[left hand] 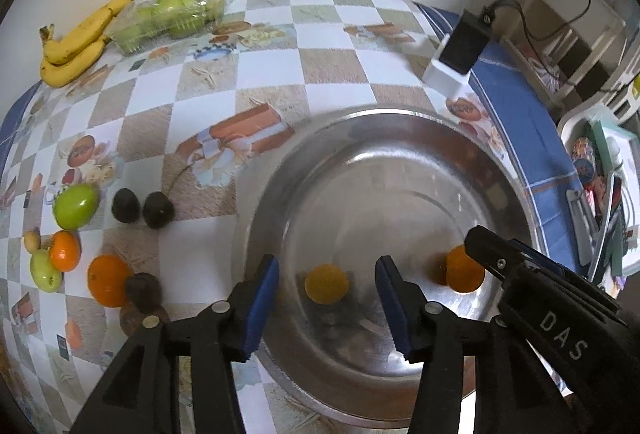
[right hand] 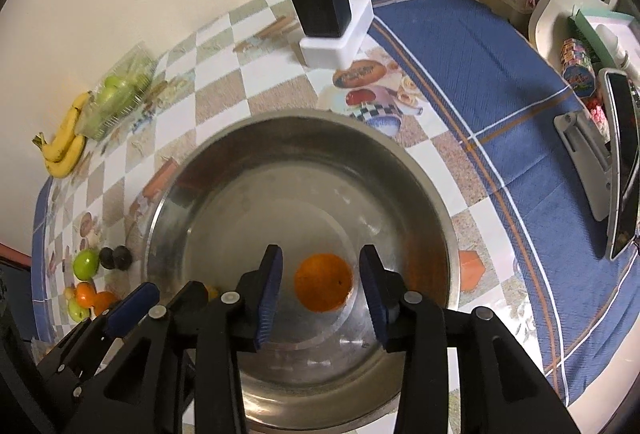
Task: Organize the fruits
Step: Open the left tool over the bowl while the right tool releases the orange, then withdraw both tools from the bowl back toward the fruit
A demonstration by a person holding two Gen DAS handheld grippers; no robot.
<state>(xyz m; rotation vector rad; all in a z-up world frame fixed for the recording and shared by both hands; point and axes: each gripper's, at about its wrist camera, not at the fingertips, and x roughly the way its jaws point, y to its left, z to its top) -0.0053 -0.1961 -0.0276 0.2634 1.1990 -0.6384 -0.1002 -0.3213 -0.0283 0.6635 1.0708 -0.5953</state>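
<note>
A large steel bowl (left hand: 512, 202) (right hand: 168, 202) sits on the checkered tablecloth. Two oranges lie in it: a yellow-orange one (left hand: 327, 283) and a deeper orange one (left hand: 464, 270) (right hand: 323, 282). My left gripper (left hand: 327, 308) is open above the bowl with the yellow-orange fruit in line between its fingers. My right gripper (right hand: 320, 286) is open over the bowl with the orange between its fingers, apart from both pads; it also shows in the left wrist view (left hand: 540, 290). Loose fruit lies left of the bowl: a green apple (left hand: 76, 206), dark avocados (left hand: 158, 210), oranges (left hand: 108, 280).
Bananas (left hand: 76, 42) and a clear box of green fruit (left hand: 172, 14) lie at the far left by the wall. A black adapter on a white block (right hand: 324, 10) stands behind the bowl. A phone on a stand (right hand: 622, 162) is at the right on the blue cloth.
</note>
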